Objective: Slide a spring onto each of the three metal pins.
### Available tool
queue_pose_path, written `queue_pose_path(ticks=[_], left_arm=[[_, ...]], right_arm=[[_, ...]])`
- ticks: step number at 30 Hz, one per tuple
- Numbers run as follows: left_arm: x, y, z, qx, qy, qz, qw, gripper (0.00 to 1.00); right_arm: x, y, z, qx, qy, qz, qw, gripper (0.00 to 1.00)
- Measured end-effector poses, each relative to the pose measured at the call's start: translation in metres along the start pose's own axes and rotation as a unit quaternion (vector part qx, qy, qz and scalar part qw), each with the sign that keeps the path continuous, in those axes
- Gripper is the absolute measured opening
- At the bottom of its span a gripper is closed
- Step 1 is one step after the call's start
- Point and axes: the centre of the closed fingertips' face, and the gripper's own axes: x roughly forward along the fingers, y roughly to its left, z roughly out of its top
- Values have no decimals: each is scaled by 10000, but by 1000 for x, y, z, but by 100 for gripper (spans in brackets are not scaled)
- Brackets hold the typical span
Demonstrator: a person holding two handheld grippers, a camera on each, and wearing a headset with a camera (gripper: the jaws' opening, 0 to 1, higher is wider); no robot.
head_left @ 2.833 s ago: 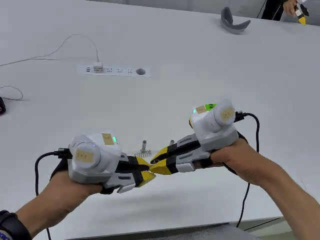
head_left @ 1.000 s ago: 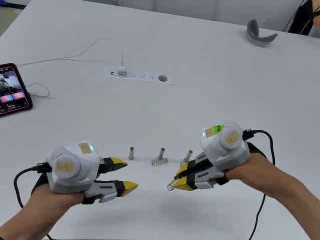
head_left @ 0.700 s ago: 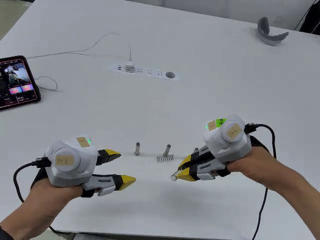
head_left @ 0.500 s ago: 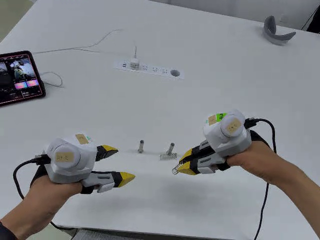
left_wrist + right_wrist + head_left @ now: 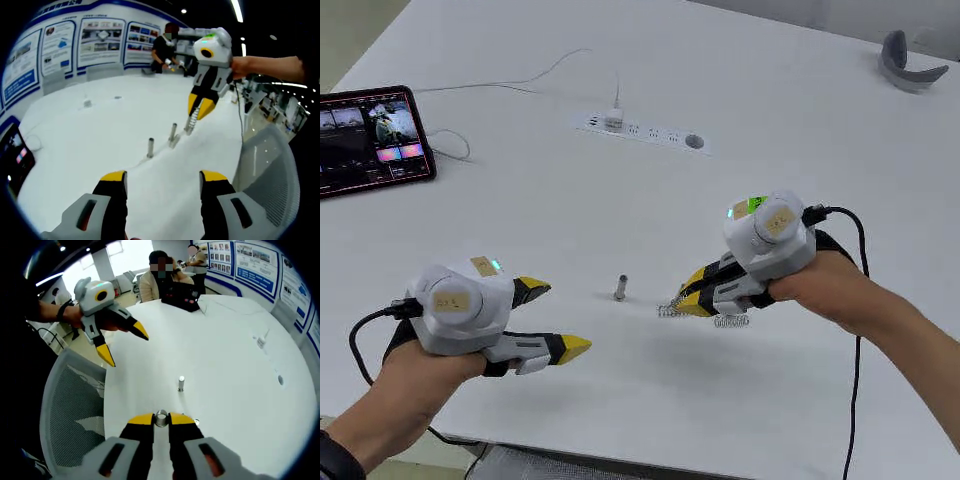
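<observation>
My right gripper (image 5: 691,301) is shut on a small steel spring (image 5: 669,311), which sticks out past its yellow tips, low over the white table. In the right gripper view the spring's round end (image 5: 160,417) shows between the shut jaws. One bare metal pin (image 5: 620,288) stands upright just left of the spring. From the left gripper view, two pins (image 5: 150,148) (image 5: 173,132) stand in a row, and the held spring (image 5: 190,123) hangs beside the far one. A second spring (image 5: 731,321) lies flat under the right gripper. My left gripper (image 5: 553,317) is open and holds nothing.
A white power strip (image 5: 640,131) with a plugged-in cable lies farther back. A lit tablet (image 5: 370,135) rests at the far left, and a grey curved object (image 5: 910,55) at the far right. People sit beyond the table's edge (image 5: 160,280).
The right gripper has carried the spring back and down to the pins, now covering two of them in the head view. The left gripper stayed open and barely moved; the camera has shifted.
</observation>
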Motion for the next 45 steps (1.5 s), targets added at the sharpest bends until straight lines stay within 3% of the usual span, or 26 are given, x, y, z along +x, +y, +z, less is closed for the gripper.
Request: queue_pose_path(ticks=[23,45], left_arm=[[-15,10,-7,-155,1,159,9998,63],[-24,17,-14,-311,-8,236,9992,63]], right_arm=[[33,-32,33,-419,218,-1,9989,12],[56,-35,45,-670,366,123,9970,12]])
